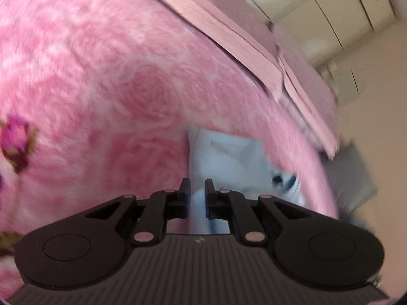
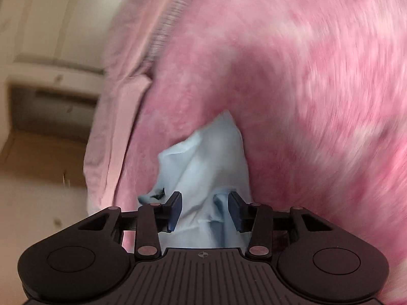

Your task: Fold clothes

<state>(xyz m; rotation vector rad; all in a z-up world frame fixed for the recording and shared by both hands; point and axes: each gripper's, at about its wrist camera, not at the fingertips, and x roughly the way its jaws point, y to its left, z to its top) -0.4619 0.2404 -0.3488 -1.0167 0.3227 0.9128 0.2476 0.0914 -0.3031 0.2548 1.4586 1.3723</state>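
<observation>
A pale blue garment (image 1: 229, 157) lies bunched on a pink floral fleece blanket (image 1: 114, 76). In the left wrist view my left gripper (image 1: 197, 190) has its fingers close together with a strip of the pale cloth pinched between them. In the right wrist view the same pale blue garment (image 2: 203, 157) rises in a crumpled peak above my right gripper (image 2: 205, 203). Its fingers stand wider apart, and a thick fold of the cloth fills the gap and touches both pads. The garment stays sharp here while the blanket (image 2: 305, 76) is blurred by motion.
A lighter pink sheet with a folded hem (image 1: 254, 58) runs along the blanket's edge, and the pink sheet (image 2: 119, 101) also shows in the right wrist view. White cupboards (image 1: 343, 12), a beige floor (image 2: 38, 157) and a grey object (image 1: 351, 175) lie off the bed.
</observation>
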